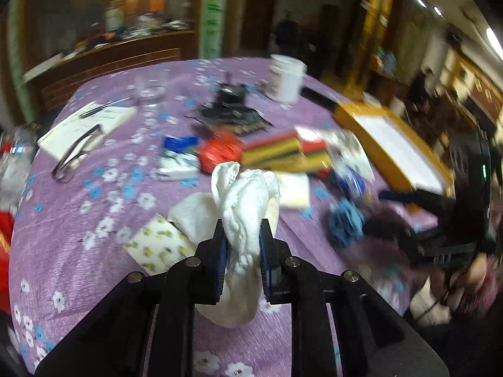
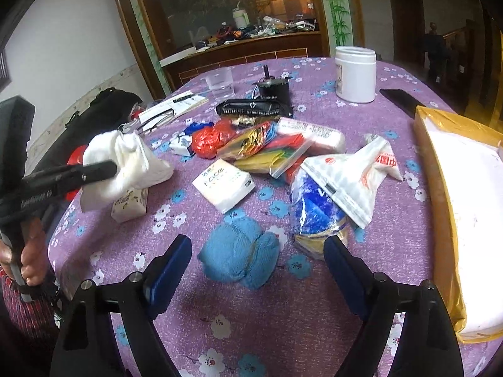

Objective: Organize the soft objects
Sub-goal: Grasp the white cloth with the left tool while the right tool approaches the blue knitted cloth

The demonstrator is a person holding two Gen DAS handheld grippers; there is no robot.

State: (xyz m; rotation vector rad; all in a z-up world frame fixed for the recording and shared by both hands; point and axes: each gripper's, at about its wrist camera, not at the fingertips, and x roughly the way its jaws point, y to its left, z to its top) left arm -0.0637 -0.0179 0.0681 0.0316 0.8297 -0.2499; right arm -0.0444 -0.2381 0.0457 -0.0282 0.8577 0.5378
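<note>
The left tongs point(image 1: 242, 245) clamp a white cloth point(image 1: 243, 207), lifted over the table's point(image 2: 393, 220) left edge. A blue cloth point(image 2: 240, 254) lies near the front edge, between the spread-apart right tongs point(image 2: 257, 257).

A wooden sideboard point(image 2: 251, 47) stands against the white wall point(image 2: 63, 47) beside a dark door point(image 2: 405, 22).

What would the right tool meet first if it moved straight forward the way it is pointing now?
Most likely the blue knitted cloth: it lies on the purple tablecloth just ahead of the open right tool, between its two fingers. Depth is unclear, so it may pass just above it.
</note>
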